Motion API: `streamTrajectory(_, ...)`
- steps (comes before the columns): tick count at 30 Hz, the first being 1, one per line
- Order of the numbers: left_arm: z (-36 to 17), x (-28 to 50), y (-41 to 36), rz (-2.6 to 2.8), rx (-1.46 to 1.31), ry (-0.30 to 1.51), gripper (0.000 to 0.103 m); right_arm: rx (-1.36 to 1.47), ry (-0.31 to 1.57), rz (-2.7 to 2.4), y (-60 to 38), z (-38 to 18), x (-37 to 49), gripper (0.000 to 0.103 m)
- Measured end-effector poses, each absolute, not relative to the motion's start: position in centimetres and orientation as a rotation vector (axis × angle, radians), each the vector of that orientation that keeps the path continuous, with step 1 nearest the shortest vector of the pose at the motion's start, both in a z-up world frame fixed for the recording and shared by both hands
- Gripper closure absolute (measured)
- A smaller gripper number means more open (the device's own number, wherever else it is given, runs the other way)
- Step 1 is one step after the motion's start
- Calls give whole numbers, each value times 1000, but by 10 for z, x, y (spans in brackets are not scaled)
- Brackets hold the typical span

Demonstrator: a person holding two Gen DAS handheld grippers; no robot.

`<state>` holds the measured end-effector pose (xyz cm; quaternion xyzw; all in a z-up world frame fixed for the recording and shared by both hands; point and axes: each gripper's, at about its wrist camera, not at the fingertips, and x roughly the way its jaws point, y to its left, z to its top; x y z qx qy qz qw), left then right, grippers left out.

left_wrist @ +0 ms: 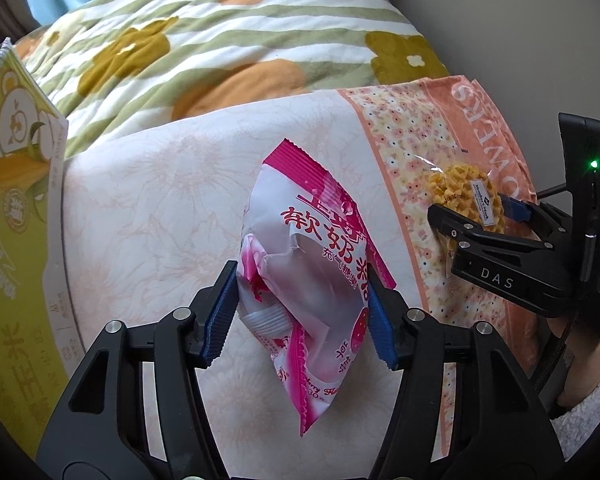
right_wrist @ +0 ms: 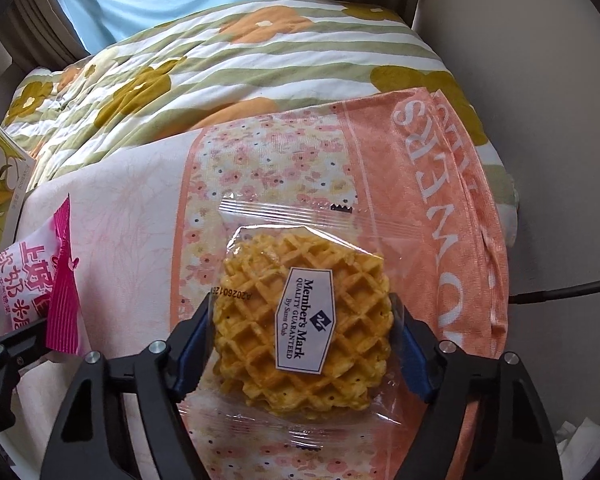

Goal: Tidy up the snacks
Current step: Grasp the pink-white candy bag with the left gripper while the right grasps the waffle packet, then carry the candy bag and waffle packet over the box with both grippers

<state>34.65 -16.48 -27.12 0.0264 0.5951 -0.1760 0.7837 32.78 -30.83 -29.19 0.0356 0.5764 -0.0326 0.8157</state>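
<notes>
A pink and white candy bag [left_wrist: 311, 248] hangs tilted between the blue pads of my left gripper [left_wrist: 303, 308], which is shut on its middle. The bag's top edge shows at the left of the right wrist view [right_wrist: 32, 276]. A clear packet with a round golden waffle [right_wrist: 260, 320] and a white label lies on the peach flowered towel [right_wrist: 399, 184]. My right gripper [right_wrist: 303, 348] straddles the packet, and its pads press on both sides of the wrapper. In the left wrist view the right gripper [left_wrist: 475, 212] is over the waffle packet [left_wrist: 459, 188], to the right of the candy bag.
A green snack box [left_wrist: 16, 200] with a bear print stands at the left edge of the towel [left_wrist: 148, 208]. A striped flowered quilt [left_wrist: 220, 40] lies behind. A black cable [right_wrist: 571, 288] runs in from the right. A fluffy white sleeve [left_wrist: 579, 392] holds the right gripper.
</notes>
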Motion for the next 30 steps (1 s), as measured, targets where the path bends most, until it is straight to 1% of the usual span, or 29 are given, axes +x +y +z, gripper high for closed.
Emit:
streamTrajectory(4,-258,340,-161,-364,46,1256,48,53,1200,-51,-305,-282,321,30)
streamTrajectory(11,-225,326,-154,-329,12,1187,48,47,1130,8,-300,-247,306,30)
streamTrajectory(19,-158,311,-125,-258,-92,1063,48,22,1016,135,-282,-177,301,30)
streamTrajectory(26,-88,307,-52,-163,-179,927,48,-12,913,297,-230,-110,315,30)
streamTrajectory(30,-68,314,3,-111,-184,888,48,-23,861,378,-183,-85,326,30)
